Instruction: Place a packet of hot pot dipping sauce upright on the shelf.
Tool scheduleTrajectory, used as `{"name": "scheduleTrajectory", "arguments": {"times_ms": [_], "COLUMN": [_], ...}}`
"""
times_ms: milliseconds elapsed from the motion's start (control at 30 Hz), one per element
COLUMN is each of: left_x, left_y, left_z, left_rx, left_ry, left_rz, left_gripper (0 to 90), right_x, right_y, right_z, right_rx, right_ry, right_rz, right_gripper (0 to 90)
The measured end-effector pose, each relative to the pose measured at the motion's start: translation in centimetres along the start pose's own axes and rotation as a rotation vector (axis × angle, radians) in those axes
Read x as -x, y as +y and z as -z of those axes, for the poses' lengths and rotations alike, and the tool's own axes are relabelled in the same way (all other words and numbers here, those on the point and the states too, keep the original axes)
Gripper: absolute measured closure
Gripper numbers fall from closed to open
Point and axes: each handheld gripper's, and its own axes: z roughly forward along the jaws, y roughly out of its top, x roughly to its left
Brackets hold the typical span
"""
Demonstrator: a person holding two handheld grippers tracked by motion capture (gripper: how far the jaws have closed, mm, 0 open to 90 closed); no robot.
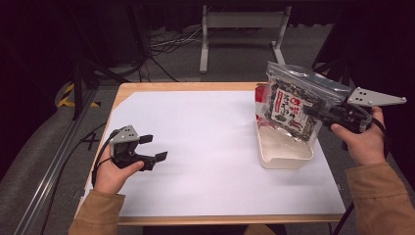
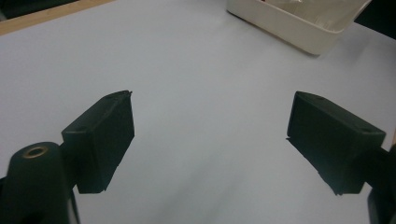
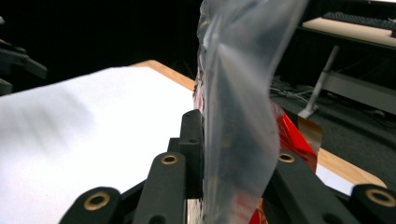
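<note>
- The right gripper [image 1: 318,113] is clamping a printed snack bag [image 1: 292,105] by its edge — in the right gripper view the clear plastic is running up between the two black jaws, which are pressing on it from either side; the bag [image 3: 243,93] is being seen there edge-on.
- The bag is hanging over the cream tray [image 1: 284,159], tilted, its long axis running from its sealed top — leaning away from the person — down toward the tray's far end; its lower edge seems to be dipping inside or just above the tray's rim, though I cannot tell whether it is touching.
- The tray is sitting on the white sheet [image 1: 205,147] at the person's right, directly below the bag, so any lowering is likely going straight down from the right gripper.
- The left gripper [image 1: 151,148] is resting well apart from the tray, on the opposite side of the sheet; its jaws are spread wide and holding nothing, with the tray's corner [image 2: 299,28] showing far ahead in its own view.
- The right hand [image 1: 364,142] is clearly the nearer one to the tray.
</note>
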Motion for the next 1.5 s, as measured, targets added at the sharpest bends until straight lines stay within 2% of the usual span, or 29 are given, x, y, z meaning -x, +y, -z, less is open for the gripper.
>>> {"name": "scheduleTrajectory", "arguments": {"times_ms": [233, 900, 1133, 1333, 1467, 1500], "left_x": [-0.2, -0.2, -0.2, -0.2, -0.1, 0.0], "left_y": [-0.1, -0.2, -0.2, -0.2, -0.1, -0.1], "left_z": [0.1, 0.0, 0.0, -0.1, -0.4, -0.4], "left_rx": [0.004, -0.003, -0.005, -0.010, -0.017, -0.015], "left_ry": [0.006, 0.002, 0.001, 0.004, 0.002, -0.002], "left_rz": [0.002, 0.014, 0.015, 0.012, 0.000, 0.008], "left_gripper": [15.5, 15.0, 14.9, 14.8, 14.8, 14.7], "right_x": [-0.2, -0.5, -0.7, -0.5, -0.8, -0.9], "right_y": [-0.4, -2.4, -3.4, -4.6, -4.9, -5.1], "right_z": [-0.7, -1.8, -2.2, -2.2, -2.5, -2.7], "right_rx": [-0.037, -0.102, -0.096, -0.072, -0.087, -0.092], "right_ry": [-0.028, 0.000, -0.007, -0.008, -0.006, -0.003], "right_rz": [0.001, -0.004, -0.014, -0.061, -0.066, -0.069], "right_gripper": [75.5, 75.4, 75.4, 75.4, 75.2, 75.1]}}
